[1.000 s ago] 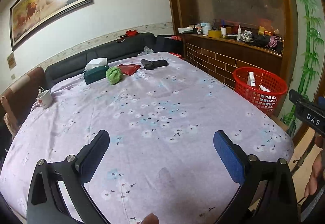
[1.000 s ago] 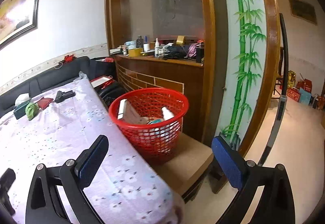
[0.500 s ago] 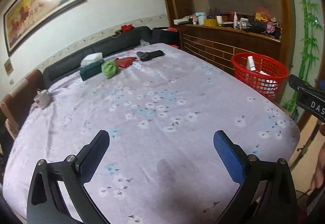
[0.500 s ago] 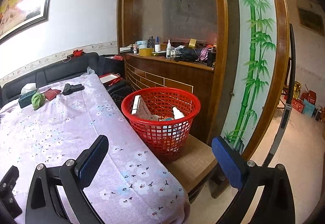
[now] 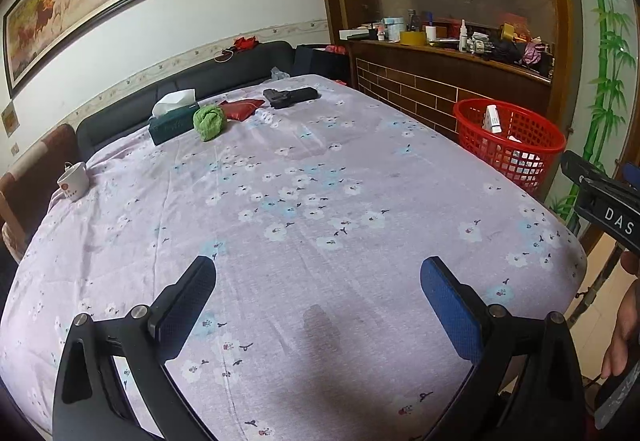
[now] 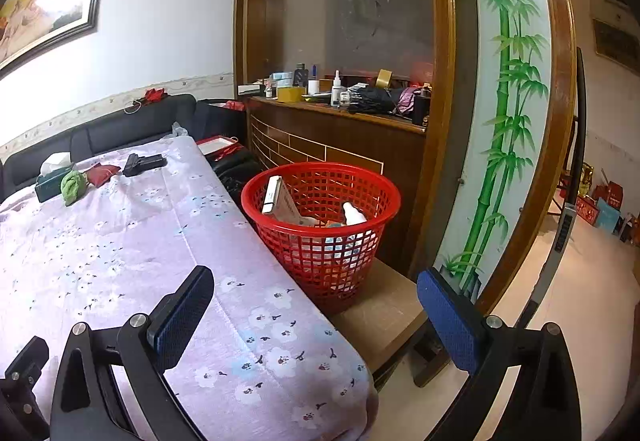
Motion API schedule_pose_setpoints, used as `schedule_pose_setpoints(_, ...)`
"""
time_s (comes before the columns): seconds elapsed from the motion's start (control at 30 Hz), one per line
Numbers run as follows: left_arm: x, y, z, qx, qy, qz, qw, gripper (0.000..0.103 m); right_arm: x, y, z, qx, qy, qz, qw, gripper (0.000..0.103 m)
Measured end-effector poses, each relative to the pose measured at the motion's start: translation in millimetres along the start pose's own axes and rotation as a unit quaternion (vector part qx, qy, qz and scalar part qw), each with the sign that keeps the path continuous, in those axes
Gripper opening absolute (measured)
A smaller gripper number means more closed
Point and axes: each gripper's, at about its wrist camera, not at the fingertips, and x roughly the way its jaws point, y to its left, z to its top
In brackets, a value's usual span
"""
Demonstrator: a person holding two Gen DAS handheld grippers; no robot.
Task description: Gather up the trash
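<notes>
Both tongs wide, empty: left tongs (image 5: 318, 305) low over near worktop (image 5: 320, 201); right tongs (image 6: 316, 311) facing basket (image 6: 320, 177). Green wad (image 5: 208, 122) lies far ahead-left by tissue box (image 5: 173, 121); left nearer.

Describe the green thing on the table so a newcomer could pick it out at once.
Start at the table with the floral cloth and look to its far end by the dark sofa. A crumpled green cloth lies between the tissue box and a red pouch; it is the only bright green, lumpy item there.
</notes>
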Motion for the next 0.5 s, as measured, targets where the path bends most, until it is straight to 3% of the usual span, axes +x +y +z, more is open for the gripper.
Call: schedule_pose_setpoints(0.5, 5.2, 6.6, -4.2, -0.010, 0.013, -0.001, 0.9999, 0.102, 5.3, 5.6, -3.6, -0.003, 0.009, 0.004, 1.000, 0.103)
